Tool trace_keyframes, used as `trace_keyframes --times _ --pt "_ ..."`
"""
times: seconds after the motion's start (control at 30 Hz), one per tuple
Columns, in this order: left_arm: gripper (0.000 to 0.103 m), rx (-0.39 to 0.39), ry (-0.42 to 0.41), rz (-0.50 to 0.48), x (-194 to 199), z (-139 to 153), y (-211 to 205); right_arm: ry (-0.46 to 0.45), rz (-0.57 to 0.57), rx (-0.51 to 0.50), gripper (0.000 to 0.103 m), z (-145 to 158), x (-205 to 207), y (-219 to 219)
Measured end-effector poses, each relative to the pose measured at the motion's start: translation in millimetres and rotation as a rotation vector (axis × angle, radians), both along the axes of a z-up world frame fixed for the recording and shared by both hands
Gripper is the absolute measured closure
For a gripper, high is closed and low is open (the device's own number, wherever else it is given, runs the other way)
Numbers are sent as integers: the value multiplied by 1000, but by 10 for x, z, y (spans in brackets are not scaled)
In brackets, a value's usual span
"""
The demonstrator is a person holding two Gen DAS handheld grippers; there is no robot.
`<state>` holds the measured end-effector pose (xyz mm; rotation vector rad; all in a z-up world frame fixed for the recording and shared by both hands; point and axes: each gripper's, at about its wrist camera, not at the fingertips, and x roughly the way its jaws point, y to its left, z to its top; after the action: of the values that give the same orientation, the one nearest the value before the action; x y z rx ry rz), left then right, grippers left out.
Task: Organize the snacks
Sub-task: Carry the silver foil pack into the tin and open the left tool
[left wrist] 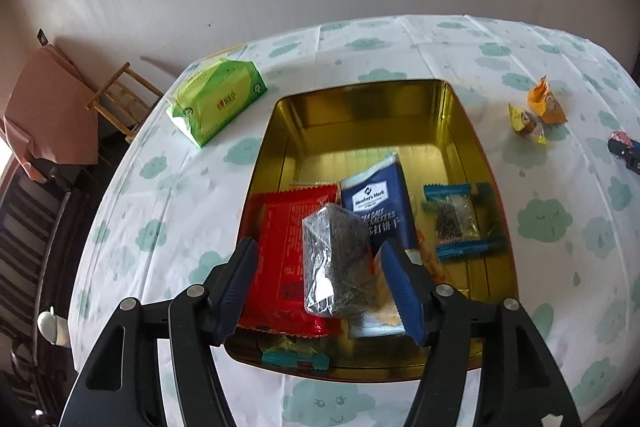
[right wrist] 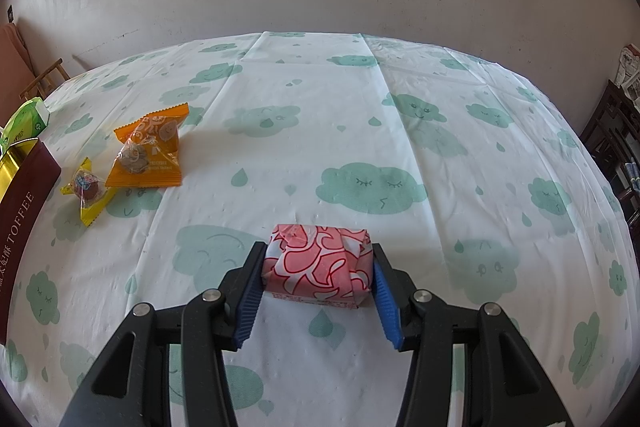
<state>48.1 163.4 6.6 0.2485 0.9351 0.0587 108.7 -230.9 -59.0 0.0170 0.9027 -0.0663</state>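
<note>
A gold-lined tin box [left wrist: 452, 131] sits open on the table. In it lie a red packet [left wrist: 282, 223], a navy cracker pack [left wrist: 380, 207], a blue-edged snack [left wrist: 460, 221] and a clear packet of dark snack [left wrist: 338, 261]. My left gripper [left wrist: 320, 287] is open above the tin, jaws either side of the clear packet without touching it. My right gripper [right wrist: 318, 291] has its pads against both ends of a pink-and-red wrapped snack [right wrist: 318, 261] on the cloth. An orange packet [right wrist: 150, 151] and a small yellow one [right wrist: 88, 189] lie left of it; both also show in the left wrist view, the orange packet [left wrist: 546, 101] and the yellow one [left wrist: 526, 123].
A green tissue pack [left wrist: 218, 97] lies left of the tin. The tin's maroon wall marked TOFFEE [right wrist: 20, 223] stands at the left edge of the right wrist view. A wooden chair [left wrist: 124, 99] and dark furniture [right wrist: 616, 147] flank the cloud-print table [right wrist: 360, 107].
</note>
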Motion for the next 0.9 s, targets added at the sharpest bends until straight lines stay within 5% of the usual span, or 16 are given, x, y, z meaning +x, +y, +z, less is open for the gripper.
trace_keyframes --times 0.9 --pt "41 -17 -11 12 -4 31 63 0 0 -1 52 0 3 0"
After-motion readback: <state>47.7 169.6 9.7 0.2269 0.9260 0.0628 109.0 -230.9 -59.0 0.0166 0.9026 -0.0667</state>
